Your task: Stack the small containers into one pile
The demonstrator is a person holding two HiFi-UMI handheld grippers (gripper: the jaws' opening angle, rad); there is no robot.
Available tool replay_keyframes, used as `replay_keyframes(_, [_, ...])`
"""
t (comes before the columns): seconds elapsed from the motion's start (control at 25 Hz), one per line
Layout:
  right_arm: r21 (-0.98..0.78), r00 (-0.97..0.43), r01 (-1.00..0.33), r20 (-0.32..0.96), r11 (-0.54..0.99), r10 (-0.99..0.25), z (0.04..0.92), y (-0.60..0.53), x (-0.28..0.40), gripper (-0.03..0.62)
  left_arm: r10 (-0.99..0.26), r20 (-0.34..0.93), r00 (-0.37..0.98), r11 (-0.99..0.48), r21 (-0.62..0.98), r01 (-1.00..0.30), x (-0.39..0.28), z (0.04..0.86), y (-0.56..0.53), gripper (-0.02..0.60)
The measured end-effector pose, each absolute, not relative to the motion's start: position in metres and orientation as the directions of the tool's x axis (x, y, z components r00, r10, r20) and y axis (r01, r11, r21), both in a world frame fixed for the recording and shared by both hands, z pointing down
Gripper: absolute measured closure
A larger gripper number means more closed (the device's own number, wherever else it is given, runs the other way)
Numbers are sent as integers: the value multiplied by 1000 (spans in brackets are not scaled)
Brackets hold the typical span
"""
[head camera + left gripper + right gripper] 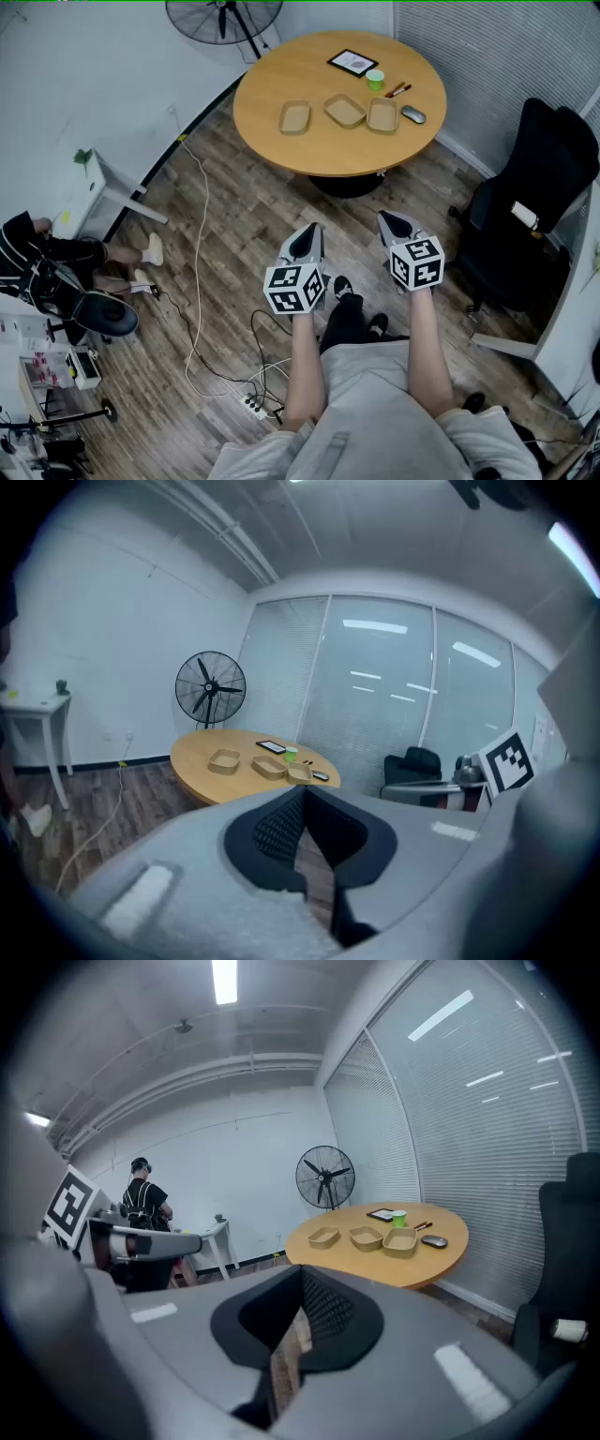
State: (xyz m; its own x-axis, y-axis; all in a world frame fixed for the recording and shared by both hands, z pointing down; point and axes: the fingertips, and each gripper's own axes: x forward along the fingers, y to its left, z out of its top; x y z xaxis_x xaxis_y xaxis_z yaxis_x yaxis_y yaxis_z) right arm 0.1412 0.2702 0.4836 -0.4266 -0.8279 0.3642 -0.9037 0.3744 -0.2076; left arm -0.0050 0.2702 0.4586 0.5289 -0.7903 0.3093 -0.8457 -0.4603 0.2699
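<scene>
Three small tan containers stand apart in a row on the round wooden table [281, 150]: the left one [294, 116], the middle one [345, 111] and the right one [382, 114]. Both gripper views show them far ahead, the left container [224, 760] and the right container [400, 1241] among them. My left gripper [307, 236] and right gripper [396, 224] hang side by side over the wood floor, well short of the table. Each one is shut and holds nothing; the left gripper [302, 794] and the right gripper [302, 1274] point toward the table.
On the table also lie a green cup [375, 79], a framed tablet [352, 63], a pen [397, 90] and a mouse [412, 114]. A black office chair [525, 216] stands at the right, a fan [223, 19] behind the table, and cables with a power strip [253, 406] on the floor. A person [37, 258] sits at the left.
</scene>
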Motion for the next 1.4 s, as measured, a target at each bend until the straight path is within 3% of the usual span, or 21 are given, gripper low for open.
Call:
replay_keyframes(0.44, [-206, -419, -906, 305, 370, -855, 481, 288, 154, 606, -828, 293, 478, -424, 230, -876, -21, 456, 283, 578])
replay_keyframes(0.68, [-310, -444, -880, 269, 359, -855, 481, 281, 172, 606, -822, 283, 494, -438, 240, -866, -14, 466, 269, 578])
replay_keyframes(0.92, [-550, -494, -767, 175, 332, -852, 491, 254, 197, 597, -774, 246, 584, -515, 292, -806, 26, 477, 239, 578])
replay_keyframes(1.4, [-537, -554, -764, 263, 357, -790, 527, 151, 225, 597, -713, 319, 624, -529, 339, -778, 70, 522, 134, 578])
